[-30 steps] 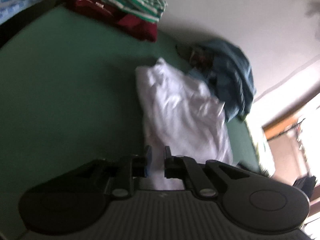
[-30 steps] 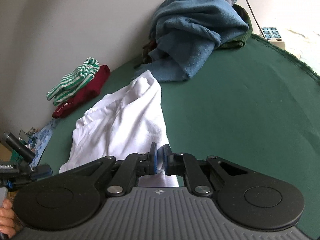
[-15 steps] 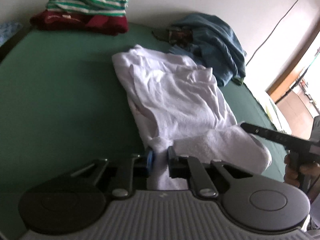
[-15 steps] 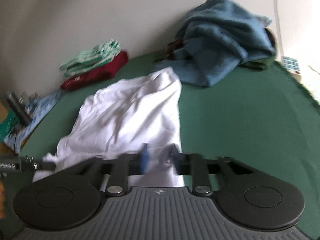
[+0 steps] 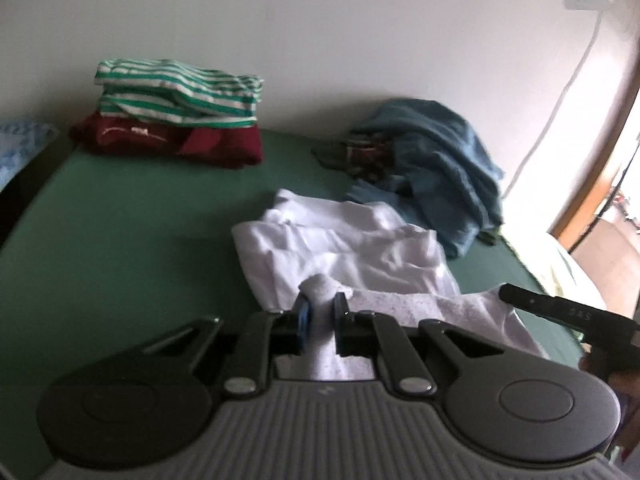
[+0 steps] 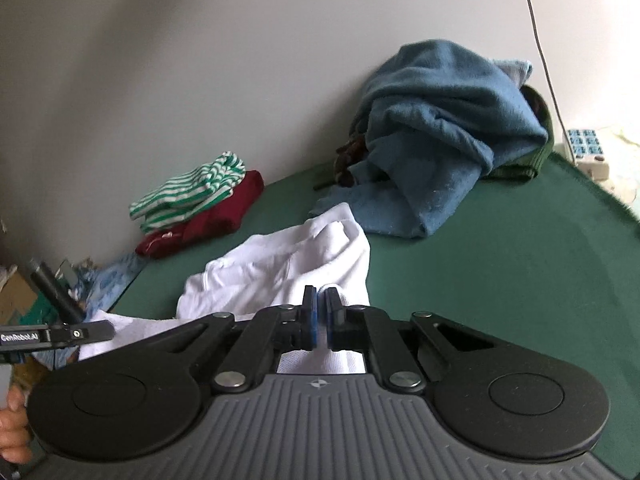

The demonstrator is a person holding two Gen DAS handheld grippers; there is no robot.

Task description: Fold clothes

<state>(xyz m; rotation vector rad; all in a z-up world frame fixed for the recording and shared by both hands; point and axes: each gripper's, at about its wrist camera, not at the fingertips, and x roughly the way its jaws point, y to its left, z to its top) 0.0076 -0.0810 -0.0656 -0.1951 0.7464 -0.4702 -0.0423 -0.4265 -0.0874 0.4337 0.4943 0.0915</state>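
Observation:
A white garment (image 5: 352, 248) lies on the green surface (image 5: 132, 248), and it also shows in the right wrist view (image 6: 288, 272). My left gripper (image 5: 321, 308) is shut on a bunched near corner of it, lifted off the surface. My right gripper (image 6: 321, 300) is shut on the other near corner. The near edge of the garment stretches between the two grippers, raised above the rest of the cloth. The right gripper's body (image 5: 568, 312) shows at the right of the left wrist view, and the left gripper's body (image 6: 56, 334) at the left of the right wrist view.
A folded green-striped shirt (image 5: 176, 92) rests on a folded dark red one (image 5: 172, 140) at the back left by the wall. A crumpled blue garment pile (image 6: 444, 132) sits at the back right. A power strip (image 6: 588, 148) lies at the far right edge.
Both grippers have lifted the white garment's near edge and carried it towards the far end, so the cloth now folds over itself. The views have tilted up towards the wall.

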